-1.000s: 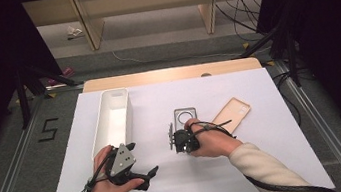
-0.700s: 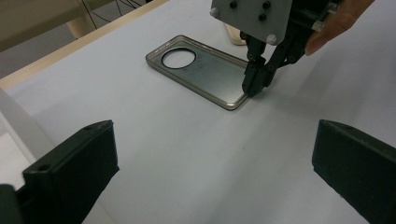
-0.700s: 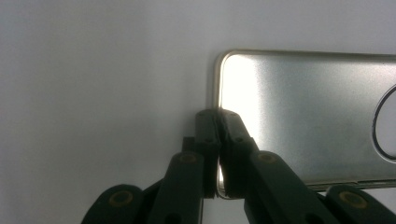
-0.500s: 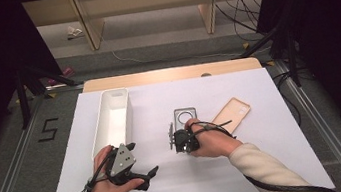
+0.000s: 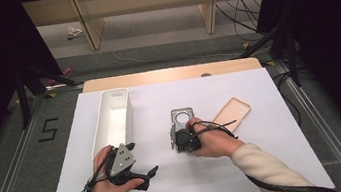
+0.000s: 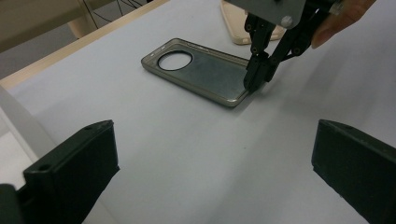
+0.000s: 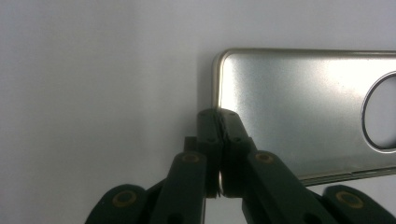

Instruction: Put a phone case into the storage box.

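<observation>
White table point(image 5: 269, 163), empty white bin point(image 5: 115, 118); right gripper point(image 7: 219, 122) jaws clamped on grey phone case point(image 7: 299, 107), left gripper point(image 6: 210, 172) jaws apart.

Grey phone case point(image 5: 182, 118) — tan case point(image 5: 232, 114) — white bin point(image 5: 113, 119).

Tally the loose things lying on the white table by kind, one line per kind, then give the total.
Phone cases: 2, a grey one with a round camera hole, its rim pinched at one edge by the right hand-held gripper, and a tan one beside it
White trays: 1, the long narrow tray
Total: 3
</observation>
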The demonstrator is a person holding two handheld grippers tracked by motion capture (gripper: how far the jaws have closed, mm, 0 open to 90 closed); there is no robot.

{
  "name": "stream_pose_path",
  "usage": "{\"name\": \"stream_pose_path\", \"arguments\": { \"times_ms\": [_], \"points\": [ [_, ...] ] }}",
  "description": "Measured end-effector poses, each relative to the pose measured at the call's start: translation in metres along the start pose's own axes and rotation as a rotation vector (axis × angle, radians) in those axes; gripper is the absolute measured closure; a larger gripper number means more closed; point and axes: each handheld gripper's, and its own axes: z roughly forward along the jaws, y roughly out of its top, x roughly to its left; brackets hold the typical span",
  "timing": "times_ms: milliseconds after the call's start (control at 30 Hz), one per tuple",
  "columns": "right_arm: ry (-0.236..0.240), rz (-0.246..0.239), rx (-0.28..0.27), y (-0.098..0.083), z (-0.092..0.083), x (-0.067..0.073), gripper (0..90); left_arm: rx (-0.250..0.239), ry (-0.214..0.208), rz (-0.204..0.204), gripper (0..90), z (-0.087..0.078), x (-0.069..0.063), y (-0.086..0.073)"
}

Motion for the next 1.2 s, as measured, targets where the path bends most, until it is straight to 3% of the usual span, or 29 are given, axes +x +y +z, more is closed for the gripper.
{"name": "stream_pose_path", "arguments": {
  "times_ms": [533, 867, 1200],
  "points": [
    [-0.020, 0.019, -0.204, -0.031, -0.020, 0.006, 89.1, 0.006, 0.009, -0.001, 0.2, 0.001, 0.000, 0.000],
    [0.002, 0.044, -0.318, -0.046, -0.029, 0.016, 89.1, 0.015, 0.022, -0.004, 0.5, 0.001, 0.000, 0.000],
    [-0.005, 0.028, -0.416, -0.057, -0.036, 0.031, 89.3, 0.016, 0.032, -0.052, 2.4, 0.001, 0.001, 0.005]
  ]
}}
